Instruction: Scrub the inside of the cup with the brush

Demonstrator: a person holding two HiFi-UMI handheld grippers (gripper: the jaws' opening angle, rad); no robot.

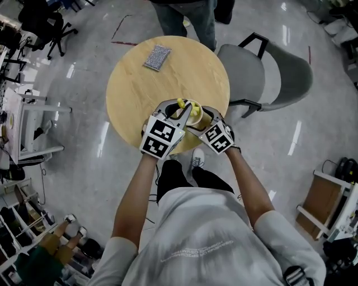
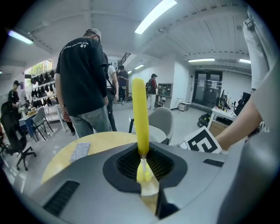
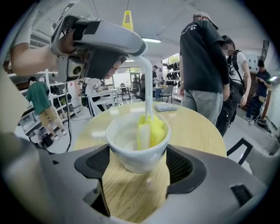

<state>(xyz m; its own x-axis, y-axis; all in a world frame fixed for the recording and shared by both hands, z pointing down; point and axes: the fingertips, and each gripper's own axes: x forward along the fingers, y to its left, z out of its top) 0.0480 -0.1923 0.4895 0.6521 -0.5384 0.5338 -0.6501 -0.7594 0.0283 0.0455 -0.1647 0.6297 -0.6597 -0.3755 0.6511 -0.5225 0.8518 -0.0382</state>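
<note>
A white cup [image 3: 131,153] stands on the round wooden table [image 1: 140,84] near its front edge, and my right gripper [image 3: 138,165] is shut on its sides. The brush has a yellow handle [image 2: 140,111] and a yellow sponge head [image 3: 151,130] that sits inside the cup. My left gripper [image 2: 142,165] is shut on the brush handle and holds it upright over the cup [image 1: 193,113]. In the head view, the left gripper [image 1: 178,114] and the right gripper [image 1: 200,120] meet at the cup. The cup's bottom is hidden by the sponge.
A grey scouring pad [image 1: 157,57] lies at the table's far side. A grey chair [image 1: 268,72] stands to the right of the table. A person in jeans [image 1: 187,17] stands beyond the far edge. Shelves and desks line the left.
</note>
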